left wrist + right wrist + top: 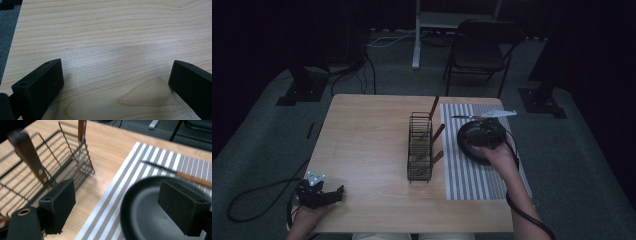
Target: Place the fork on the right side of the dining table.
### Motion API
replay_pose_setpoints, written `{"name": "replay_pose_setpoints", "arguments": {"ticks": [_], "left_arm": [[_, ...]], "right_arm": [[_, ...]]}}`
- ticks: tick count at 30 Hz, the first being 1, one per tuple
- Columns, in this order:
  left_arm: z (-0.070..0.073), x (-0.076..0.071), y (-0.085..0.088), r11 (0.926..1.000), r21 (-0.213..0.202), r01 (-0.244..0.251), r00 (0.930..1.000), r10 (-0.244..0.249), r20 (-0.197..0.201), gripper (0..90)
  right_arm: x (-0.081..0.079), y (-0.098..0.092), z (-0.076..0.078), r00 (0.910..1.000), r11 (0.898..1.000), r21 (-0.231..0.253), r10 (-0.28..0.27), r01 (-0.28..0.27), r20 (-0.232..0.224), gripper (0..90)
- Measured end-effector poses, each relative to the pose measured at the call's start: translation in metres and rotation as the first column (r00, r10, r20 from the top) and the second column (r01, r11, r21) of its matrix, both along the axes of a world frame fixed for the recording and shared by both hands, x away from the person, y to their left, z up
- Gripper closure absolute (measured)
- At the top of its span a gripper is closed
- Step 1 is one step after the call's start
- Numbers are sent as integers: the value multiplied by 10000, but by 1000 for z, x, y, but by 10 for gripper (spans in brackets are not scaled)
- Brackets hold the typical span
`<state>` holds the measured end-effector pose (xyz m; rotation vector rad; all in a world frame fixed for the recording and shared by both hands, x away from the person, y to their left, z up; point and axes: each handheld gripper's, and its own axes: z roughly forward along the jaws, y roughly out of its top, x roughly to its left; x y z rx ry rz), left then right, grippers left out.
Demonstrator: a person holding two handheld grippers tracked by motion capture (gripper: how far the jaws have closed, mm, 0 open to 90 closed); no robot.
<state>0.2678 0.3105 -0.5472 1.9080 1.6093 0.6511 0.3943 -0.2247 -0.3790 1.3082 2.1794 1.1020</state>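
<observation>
A black wire rack (420,148) stands mid-table with three wooden-handled utensils (437,135) leaning in it; it also appears in the right gripper view (52,157). A black plate (469,142) lies on a grey striped mat (472,175). My right gripper (490,131) hovers over the plate, open, with nothing between its jaws (115,205). A wooden-handled knife (185,176) lies on the mat beyond the plate. My left gripper (334,192) rests open at the table's near left corner, over bare wood (116,80).
The wooden table (362,135) has free surface left of the rack. A folding chair (479,50) and a white stand leg (416,35) sit behind the table. Black stands (304,82) and cables lie on the grey carpet.
</observation>
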Motion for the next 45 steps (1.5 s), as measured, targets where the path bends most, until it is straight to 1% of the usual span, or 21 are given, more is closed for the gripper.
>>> {"name": "replay_pose_setpoints", "arguments": {"ticks": [6, 9, 14, 18, 20, 24, 27, 33, 35, 39, 42, 44, 45], "left_arm": [[0, 0, 0, 10000, 0, -1, 10000, 1, 0, 0], [0, 0, 0, 10000, 0, -2, 10000, 2, 0, 0], [0, 0, 0, 10000, 0, 2, 10000, -2, 2, 0], [0, 0, 0, 10000, -1, 27, 10000, -27, 5, 0], [0, 0, 0, 10000, -1, 28, 10000, -28, 2, 0], [0, 0, 0, 10000, -1, 28, 10000, -28, 6, 0], [0, 0, 0, 10000, -4, 28, 10000, -28, 6, 0], [0, 0, 0, 10000, -4, 30, 10000, -30, 6, 0], [0, 0, 0, 10000, -2, 31, 10000, -31, 5, 0], [0, 0, 0, 10000, 6, 36, 10000, -36, -5, 0], [0, 0, 0, 10000, -4, 28, 10000, -28, 8, 0], [0, 0, 0, 10000, -5, 28, 10000, -28, 7, 0], [0, 0, 0, 10000, 2, 32, 10000, -32, -2, 0]], "right_arm": [[18, 12, 19, 9999, 9999, 100, 56, -56, 97, 145], [26, 19, 25, 9999, 9999, 78, 98, -99, 135, 146], [40, 31, 32, 9998, 9998, 100, 170, -170, 64, 148], [50, 41, 36, 9997, 9992, 342, 224, -223, -6, 157], [55, 47, 36, 9995, 9987, 416, 310, -307, -77, 158], [64, 59, 32, 9989, 9987, 339, 380, -370, -272, 159], [69, 67, 29, 9985, 9986, 311, 435, -425, -325, 175], [82, 83, 25, 9974, 9979, 439, 494, -471, -528, 176], [86, 87, 25, 9973, 9980, 417, 491, -469, -548, 209], [93, 94, 24, 9968, 9983, 367, 470, -447, -652, 234], [98, 98, 20, 9961, 9989, 260, 401, -381, -783, 292], [101, 100, 19, 9950, 9984, 377, 452, -420, -890, 355], [102, 101, 18, 9932, 9969, 562, 608, -555, -988, 385]]}}
